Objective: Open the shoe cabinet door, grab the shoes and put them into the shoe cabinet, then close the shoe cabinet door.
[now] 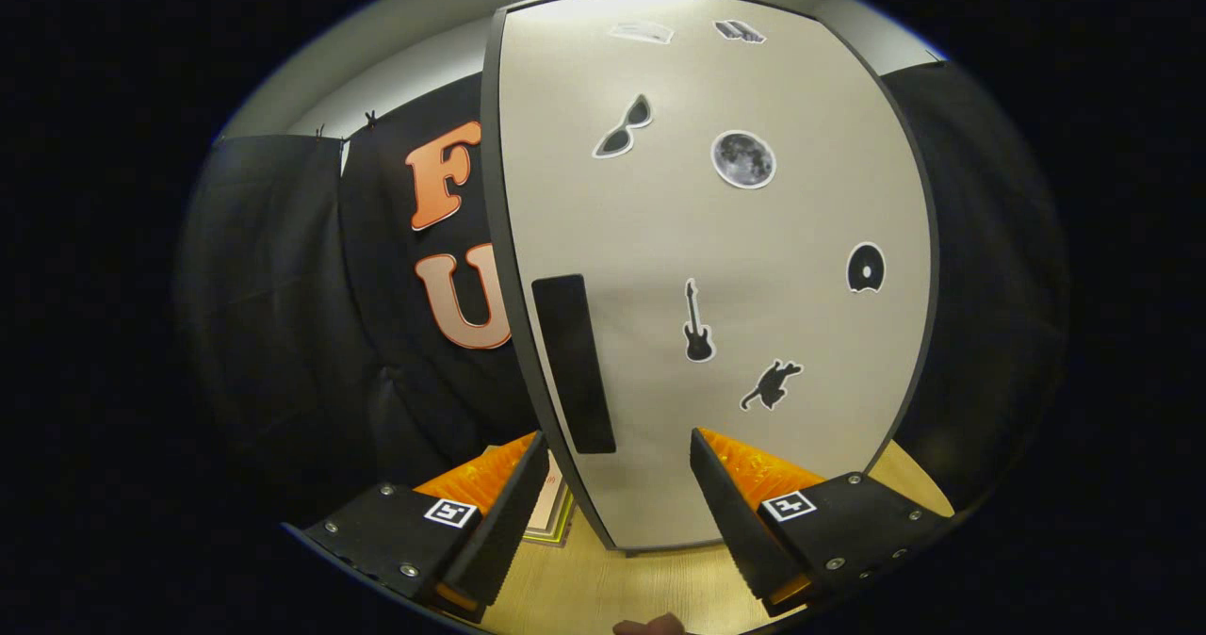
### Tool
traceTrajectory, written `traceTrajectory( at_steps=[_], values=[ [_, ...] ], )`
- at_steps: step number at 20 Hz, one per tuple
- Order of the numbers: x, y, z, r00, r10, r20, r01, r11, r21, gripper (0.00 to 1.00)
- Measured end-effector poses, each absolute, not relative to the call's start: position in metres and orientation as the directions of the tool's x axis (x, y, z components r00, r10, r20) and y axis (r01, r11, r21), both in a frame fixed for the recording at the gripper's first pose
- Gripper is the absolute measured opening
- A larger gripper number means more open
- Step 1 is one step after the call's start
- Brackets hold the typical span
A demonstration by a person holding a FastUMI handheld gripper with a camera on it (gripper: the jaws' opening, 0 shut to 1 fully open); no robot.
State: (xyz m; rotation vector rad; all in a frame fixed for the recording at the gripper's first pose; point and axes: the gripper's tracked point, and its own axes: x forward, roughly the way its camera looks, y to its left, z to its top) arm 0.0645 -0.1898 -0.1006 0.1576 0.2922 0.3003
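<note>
The shoe cabinet door [697,239] rises straight ahead of me, pale beige with a dark rim and several black stickers on it. A long black handle [573,364] runs down the door near its left edge. My gripper [617,456] is open, its two fingers spread wide close in front of the door's lower part. The lower end of the handle sits just beyond the gap, nearer the left finger [509,512]. Nothing is held between the fingers. The door looks shut against the cabinet. I see no shoes.
Light wooden floor [603,588] lies under the fingers and the cabinet's foot. A flat framed thing [551,517] leans or lies on the floor left of the cabinet. Black cloth walls stand on both sides. A bit of a hand [650,626] shows at the very bottom.
</note>
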Motion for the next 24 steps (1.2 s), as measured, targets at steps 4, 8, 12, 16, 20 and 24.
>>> traceTrajectory(
  at_steps=[4, 8, 12, 16, 20, 24],
  values=[
    [0.023, -0.233, -0.099, 0.920, 0.303, -0.250, -0.258, 0.945, 0.199, 0.94],
    [-0.018, -0.276, -0.094, 0.926, 0.297, -0.232, -0.254, 0.947, 0.199, 0.94],
    [-0.058, -0.314, -0.085, 0.934, 0.289, -0.211, -0.250, 0.948, 0.196, 0.94],
    [-0.092, -0.349, -0.074, 0.943, 0.274, -0.188, -0.239, 0.953, 0.188, 0.94],
    [-0.120, -0.381, -0.062, 0.957, 0.248, -0.151, -0.218, 0.957, 0.190, 0.93],
    [-0.143, -0.408, -0.053, 0.969, 0.212, -0.127, -0.187, 0.965, 0.182, 0.93]
  ],
)
